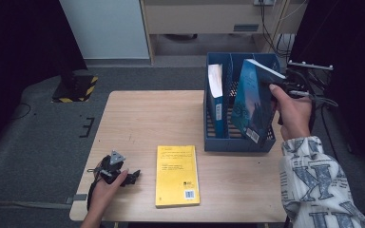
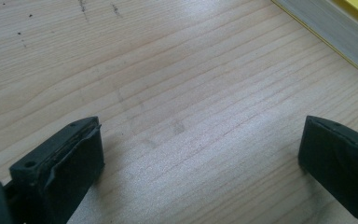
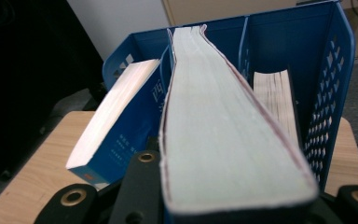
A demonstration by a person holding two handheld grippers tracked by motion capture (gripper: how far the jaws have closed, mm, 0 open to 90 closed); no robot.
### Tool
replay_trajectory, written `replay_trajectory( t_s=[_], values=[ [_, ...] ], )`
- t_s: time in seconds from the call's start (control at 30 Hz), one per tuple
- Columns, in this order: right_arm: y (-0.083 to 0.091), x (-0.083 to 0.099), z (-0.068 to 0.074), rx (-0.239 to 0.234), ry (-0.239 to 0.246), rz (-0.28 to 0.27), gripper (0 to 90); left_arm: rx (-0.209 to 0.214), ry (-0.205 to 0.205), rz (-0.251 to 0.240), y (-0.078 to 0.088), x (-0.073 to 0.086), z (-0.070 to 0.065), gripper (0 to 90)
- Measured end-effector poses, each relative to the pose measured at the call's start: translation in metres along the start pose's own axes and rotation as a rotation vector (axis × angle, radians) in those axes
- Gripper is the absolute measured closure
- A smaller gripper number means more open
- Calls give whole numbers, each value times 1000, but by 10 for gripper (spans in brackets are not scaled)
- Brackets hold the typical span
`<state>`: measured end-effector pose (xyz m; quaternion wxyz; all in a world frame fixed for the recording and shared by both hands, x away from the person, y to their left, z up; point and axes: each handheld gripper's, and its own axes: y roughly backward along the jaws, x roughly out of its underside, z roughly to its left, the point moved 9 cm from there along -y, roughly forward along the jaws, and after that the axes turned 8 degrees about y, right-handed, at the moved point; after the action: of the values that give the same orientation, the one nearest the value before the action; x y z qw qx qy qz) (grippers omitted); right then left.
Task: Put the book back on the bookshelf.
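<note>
Thick dark-blue book going into the blue file rack, right tool clamped on it.

On the worktop (image 1: 138, 123) the blue file rack (image 1: 240, 142) stands at the far right, and the dark-blue book (image 1: 252, 102) leans tilted in its right compartment — the right tool (image 1: 285, 85) is closed on its upper edge. It looks heavy and stiff, a thick page block with a smooth cover that may slip, so a hold near the spine, well onto the cover, seems safest. A yellow book (image 1: 177, 175) lies flat at the near edge. The left tool (image 1: 133, 178) rests beside it, jaws apart — nothing between them.
</note>
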<state>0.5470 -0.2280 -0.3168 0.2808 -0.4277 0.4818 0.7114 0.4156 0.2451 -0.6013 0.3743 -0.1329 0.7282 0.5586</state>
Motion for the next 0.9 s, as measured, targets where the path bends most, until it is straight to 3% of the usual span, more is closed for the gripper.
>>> replay_trajectory(
  t_s=[0.9],
  values=[
    [-52, -6, 15, 57, -4, -25, 730, 7, -8, 4, 0, 0, -1, 0]
  ],
)
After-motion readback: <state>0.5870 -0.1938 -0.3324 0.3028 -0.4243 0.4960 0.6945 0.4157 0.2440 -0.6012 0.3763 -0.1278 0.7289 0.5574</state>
